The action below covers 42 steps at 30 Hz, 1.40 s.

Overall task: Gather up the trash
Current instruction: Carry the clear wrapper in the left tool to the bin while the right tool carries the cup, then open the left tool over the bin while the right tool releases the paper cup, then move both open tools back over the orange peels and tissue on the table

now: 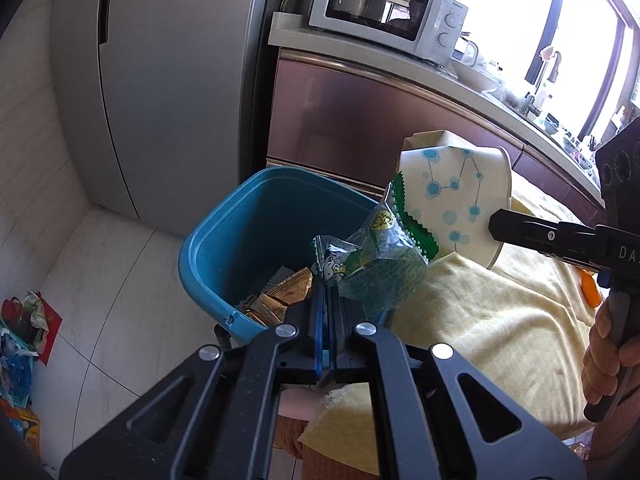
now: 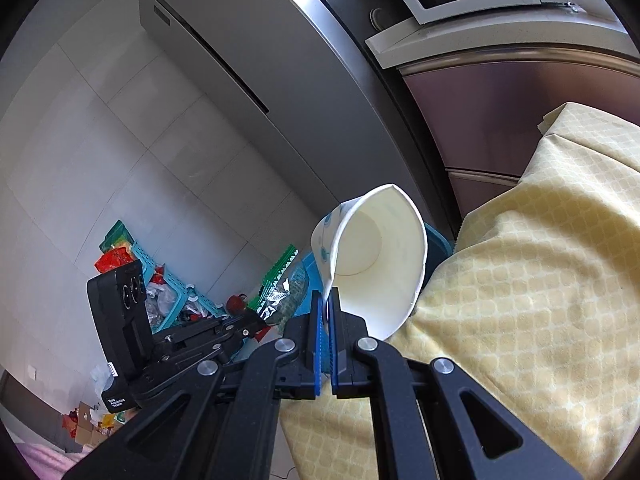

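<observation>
Nearest, the left gripper (image 1: 326, 300) pinches a crumpled clear snack wrapper (image 1: 376, 264) over the near rim of the blue bin (image 1: 224, 240). Further right, the right gripper (image 2: 329, 308) clamps the rim of a paper cup (image 2: 376, 256), held sideways above the yellow tablecloth (image 2: 520, 280).

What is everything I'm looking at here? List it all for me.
bin: one, blue, on the floor beside the table, wrappers inside
wrapper: one, clear with green edge, in left gripper, above the bin
paper cup: one, white with blue dots, in right gripper
tablecloth: one, yellow, over the table
microwave: one, white, on the counter
fridge: one, grey, behind the bin
left gripper: black, shut on wrapper
right gripper: black, shut on cup rim
</observation>
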Motion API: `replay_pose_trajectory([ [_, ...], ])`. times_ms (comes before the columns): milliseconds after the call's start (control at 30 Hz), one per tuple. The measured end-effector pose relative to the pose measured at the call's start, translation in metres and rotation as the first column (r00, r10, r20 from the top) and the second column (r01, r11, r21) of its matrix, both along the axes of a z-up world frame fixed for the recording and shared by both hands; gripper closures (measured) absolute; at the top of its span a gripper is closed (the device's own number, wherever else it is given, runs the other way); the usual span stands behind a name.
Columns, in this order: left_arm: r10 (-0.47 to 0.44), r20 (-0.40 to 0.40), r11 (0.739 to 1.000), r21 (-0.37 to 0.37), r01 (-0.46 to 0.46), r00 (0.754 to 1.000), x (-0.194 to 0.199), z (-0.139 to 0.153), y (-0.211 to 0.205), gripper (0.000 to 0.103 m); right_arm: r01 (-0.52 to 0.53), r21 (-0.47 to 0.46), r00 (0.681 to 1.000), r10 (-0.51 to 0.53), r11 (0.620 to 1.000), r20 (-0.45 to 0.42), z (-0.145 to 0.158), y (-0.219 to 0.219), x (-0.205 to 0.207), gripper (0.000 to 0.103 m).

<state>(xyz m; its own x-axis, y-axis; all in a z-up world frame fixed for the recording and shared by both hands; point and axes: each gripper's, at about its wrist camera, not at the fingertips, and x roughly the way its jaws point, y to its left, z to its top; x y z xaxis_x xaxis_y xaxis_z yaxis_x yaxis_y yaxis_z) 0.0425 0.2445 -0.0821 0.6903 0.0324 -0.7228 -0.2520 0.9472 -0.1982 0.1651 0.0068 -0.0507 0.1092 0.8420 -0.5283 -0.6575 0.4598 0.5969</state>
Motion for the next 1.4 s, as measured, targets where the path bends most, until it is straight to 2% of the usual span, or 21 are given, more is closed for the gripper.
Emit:
replay_pose_trajectory([
  [400, 0.045, -0.065, 0.999, -0.013, -0.046, 0.997, 0.021, -0.028, 0.017, 0.101, -0.002, -0.08, 0.999, 0.0, 0.997, -0.034, -0.02, 0.037, 0.015, 0.101],
  [667, 0.074, -0.081, 0.996, -0.036, -0.077, 0.994, 0.031, -0.043, 0.023, 0.099, 0.002, -0.113, 0.998, -0.008, 0.994, -0.059, -0.032, 0.059, 0.022, 0.098],
  [733, 0.087, -0.082, 0.995, -0.046, -0.091, 0.993, 0.033, -0.046, 0.024, 0.088, 0.003, -0.113, 0.998, -0.011, 0.994, -0.069, -0.034, 0.062, 0.024, 0.096],
  [800, 0.099, -0.078, 0.993, -0.055, -0.104, 0.992, 0.035, -0.048, 0.026, 0.085, 0.01, -0.122, 0.997, -0.019, 0.993, -0.075, -0.037, 0.064, 0.026, 0.094],
  [1167, 0.078, -0.042, 0.993, -0.081, -0.082, 0.996, 0.033, -0.047, 0.022, 0.084, 0.032, -0.094, 0.996, -0.04, 0.995, -0.079, -0.034, 0.041, 0.024, 0.094],
  [1400, 0.016, 0.025, 0.997, -0.081, -0.014, 1.0, 0.026, -0.025, 0.0, 0.074, 0.048, -0.048, 0.998, -0.05, 0.998, -0.038, -0.019, 0.001, 0.015, 0.088],
])
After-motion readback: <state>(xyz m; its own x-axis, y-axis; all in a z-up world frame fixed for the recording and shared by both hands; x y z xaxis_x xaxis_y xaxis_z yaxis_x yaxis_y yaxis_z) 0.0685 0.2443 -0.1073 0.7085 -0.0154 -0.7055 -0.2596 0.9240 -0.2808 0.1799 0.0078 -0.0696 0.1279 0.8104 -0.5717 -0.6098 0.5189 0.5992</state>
